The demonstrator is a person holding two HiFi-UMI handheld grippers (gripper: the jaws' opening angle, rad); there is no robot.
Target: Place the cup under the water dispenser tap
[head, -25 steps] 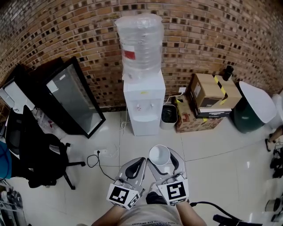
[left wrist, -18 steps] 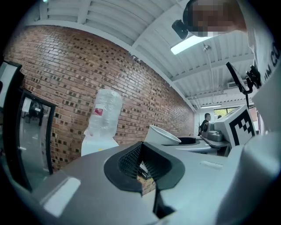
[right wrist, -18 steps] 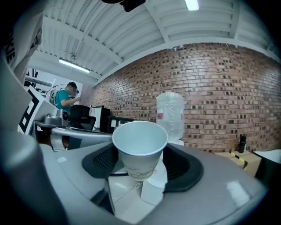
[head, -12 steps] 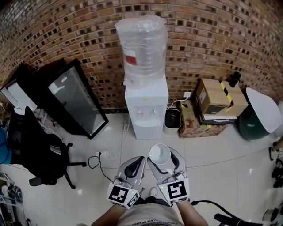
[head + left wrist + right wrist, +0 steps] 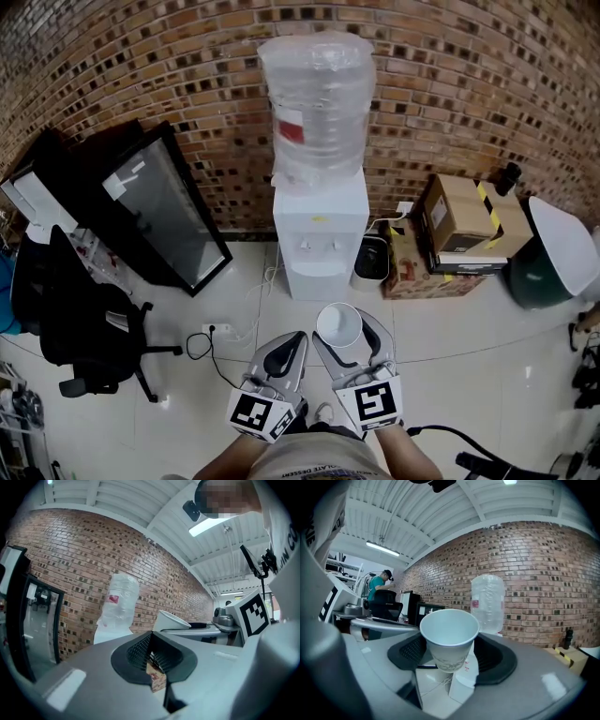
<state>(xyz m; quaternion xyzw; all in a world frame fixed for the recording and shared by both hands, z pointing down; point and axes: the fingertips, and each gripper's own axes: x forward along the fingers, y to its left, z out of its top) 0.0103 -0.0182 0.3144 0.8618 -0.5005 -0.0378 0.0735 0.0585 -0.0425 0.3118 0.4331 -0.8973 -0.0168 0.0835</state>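
A white paper cup (image 5: 338, 325) stands upright between the jaws of my right gripper (image 5: 343, 331), which is shut on its sides. In the right gripper view the cup (image 5: 449, 639) fills the middle of the gripper (image 5: 450, 657). The white water dispenser (image 5: 319, 234) stands ahead against the brick wall, a clear bottle (image 5: 319, 103) on top and its taps (image 5: 320, 246) over a recess. The cup is well short of it, over the floor. My left gripper (image 5: 288, 353) hangs beside the right one, shut and holding nothing; its pads (image 5: 140, 651) enclose only a small gap.
A black-framed glass panel (image 5: 159, 211) leans on the wall at the left, with a black office chair (image 5: 84, 323) in front. Right of the dispenser are a small black bin (image 5: 372, 258), cardboard boxes (image 5: 459, 220) and a green bin (image 5: 548, 253). A power strip (image 5: 216, 330) lies on the floor.
Both grippers and the cup have moved forward toward the dispenser, which now looks nearer and larger. The grip on the cup is the same.
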